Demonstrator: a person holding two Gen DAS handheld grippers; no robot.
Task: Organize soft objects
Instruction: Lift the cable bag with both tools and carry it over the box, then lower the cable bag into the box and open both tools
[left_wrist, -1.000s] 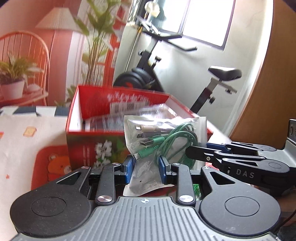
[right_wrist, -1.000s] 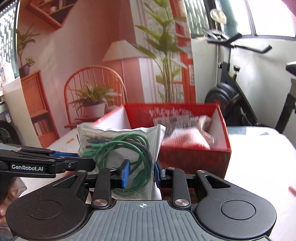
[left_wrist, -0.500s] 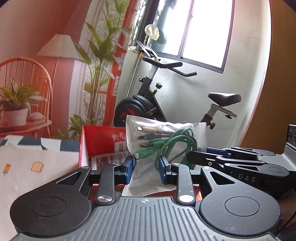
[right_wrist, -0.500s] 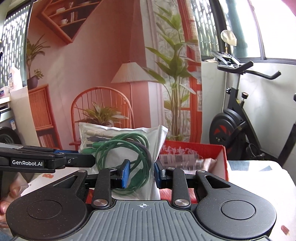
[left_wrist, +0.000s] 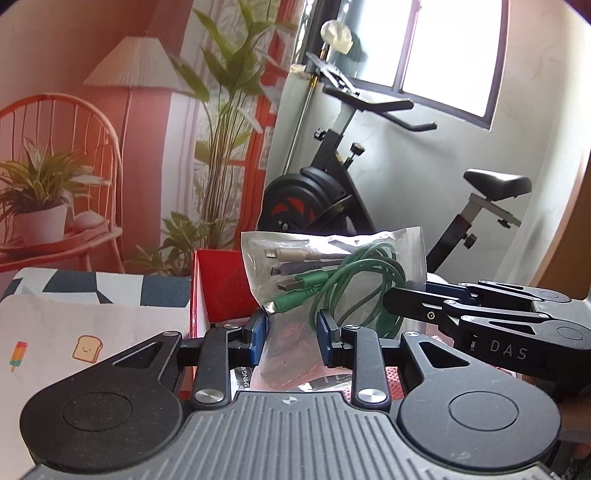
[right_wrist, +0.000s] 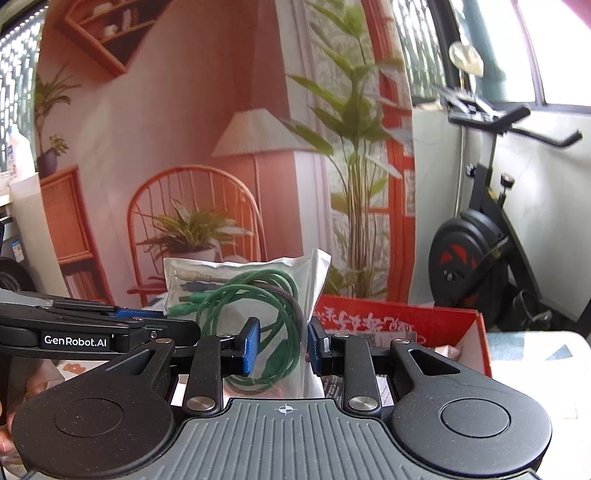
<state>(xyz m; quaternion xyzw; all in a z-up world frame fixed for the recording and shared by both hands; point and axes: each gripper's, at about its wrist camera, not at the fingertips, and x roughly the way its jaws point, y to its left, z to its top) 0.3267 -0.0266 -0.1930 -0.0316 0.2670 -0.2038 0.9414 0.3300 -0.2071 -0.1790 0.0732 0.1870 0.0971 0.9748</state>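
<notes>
A clear plastic bag of cables (left_wrist: 332, 273) holds a coiled green cable and grey and white plugs. Both grippers hold it upright in the air over a red cardboard box (left_wrist: 218, 284). My left gripper (left_wrist: 291, 338) is shut on the bag's lower left part. My right gripper (right_wrist: 282, 345) is shut on the same bag of cables (right_wrist: 251, 295) near its right side; it also reaches in from the right in the left wrist view as the right gripper (left_wrist: 406, 306). The red box (right_wrist: 399, 319) lies just below and beyond, with packets inside partly hidden.
A tablecloth (left_wrist: 74, 332) with toast and popsicle prints covers the table at left. Beyond it are a wicker chair with a potted plant (left_wrist: 37, 206), a tall plant, a lamp and an exercise bike (left_wrist: 332, 192). A hand shows at the left edge of the right wrist view.
Both grippers have lifted the bag of cables and carried it forward over the red box. The box has dropped low in both views, and the grips are unchanged.
</notes>
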